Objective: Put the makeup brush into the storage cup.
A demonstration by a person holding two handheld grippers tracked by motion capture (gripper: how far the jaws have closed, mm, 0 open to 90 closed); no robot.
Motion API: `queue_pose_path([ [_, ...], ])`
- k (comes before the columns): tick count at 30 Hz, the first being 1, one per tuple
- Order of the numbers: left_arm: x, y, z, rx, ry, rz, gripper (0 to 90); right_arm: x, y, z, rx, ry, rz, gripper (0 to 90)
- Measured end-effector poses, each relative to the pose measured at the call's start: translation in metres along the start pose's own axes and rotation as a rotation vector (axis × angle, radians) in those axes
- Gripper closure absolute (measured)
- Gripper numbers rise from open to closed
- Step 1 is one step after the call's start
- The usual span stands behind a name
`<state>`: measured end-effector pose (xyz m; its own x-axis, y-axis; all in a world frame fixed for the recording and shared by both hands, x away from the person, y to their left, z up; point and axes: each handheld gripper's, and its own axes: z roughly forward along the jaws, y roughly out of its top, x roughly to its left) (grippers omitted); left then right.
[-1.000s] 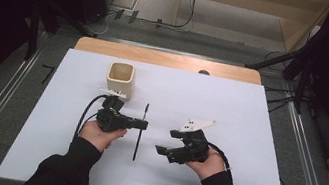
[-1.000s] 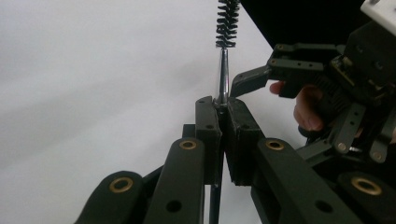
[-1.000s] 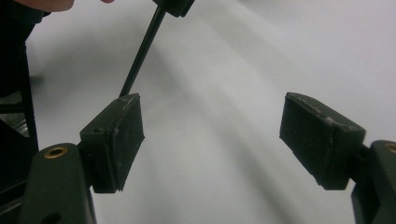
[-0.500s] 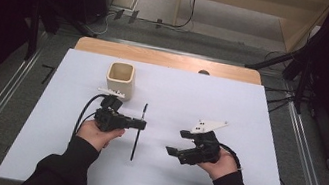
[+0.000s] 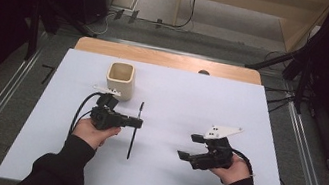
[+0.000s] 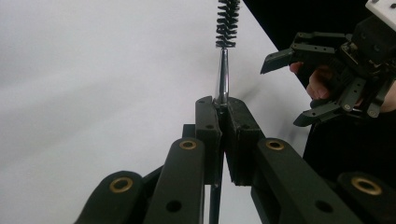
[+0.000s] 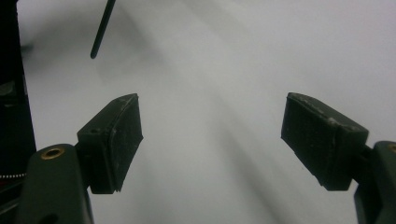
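A thin black brush (image 5: 133, 135) with a metal shaft and a black bristle tip (image 6: 227, 23) is clamped in my left gripper (image 5: 137, 122), whose pads are shut on the shaft (image 6: 221, 105). In the high view the brush runs across the jaws, pointing away from and toward the person. My right gripper (image 5: 187, 146) hovers over the white table to the right of the brush, well apart from it, jaws wide open and empty (image 7: 212, 135). It also shows in the left gripper view (image 6: 282, 93). One thin end of the brush (image 7: 102, 30) reaches into the right gripper view at top left.
A cream square cup (image 5: 120, 77) stands upright on the white board (image 5: 192, 97) just beyond the left gripper. A wooden strip (image 5: 168, 59) borders the board's far side, and metal rails (image 5: 308, 162) run along both sides.
The right gripper has drifted to the right, away from the brush, still open. The left gripper and the brush have stayed where they were.
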<state>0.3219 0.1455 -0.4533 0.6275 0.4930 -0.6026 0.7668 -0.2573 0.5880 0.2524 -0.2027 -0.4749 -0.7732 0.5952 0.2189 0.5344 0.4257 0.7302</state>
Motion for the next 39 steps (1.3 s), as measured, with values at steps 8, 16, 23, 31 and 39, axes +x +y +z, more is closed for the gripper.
queue_pose_path([
  [8,0.003,0.0,-0.003,0.002,0.001,-0.002,85.5,-0.004,-0.017,-0.011,0.011,-0.013,0.0,21.7],
  [16,0.005,0.001,-0.007,-0.007,0.006,-0.004,85.5,-0.008,-0.028,-0.018,0.009,-0.01,0.003,21.7],
  [23,0.007,0.001,-0.012,-0.011,0.006,-0.006,85.5,-0.009,-0.035,-0.026,0.009,-0.012,0.021,21.7],
  [31,0.013,0.002,-0.02,-0.014,0.004,-0.011,85.5,-0.012,-0.04,-0.03,0.004,-0.01,0.026,21.7],
  [39,0.019,0.003,-0.032,-0.022,0.01,-0.013,85.4,-0.013,-0.041,-0.028,0.011,-0.011,0.033,21.8],
])
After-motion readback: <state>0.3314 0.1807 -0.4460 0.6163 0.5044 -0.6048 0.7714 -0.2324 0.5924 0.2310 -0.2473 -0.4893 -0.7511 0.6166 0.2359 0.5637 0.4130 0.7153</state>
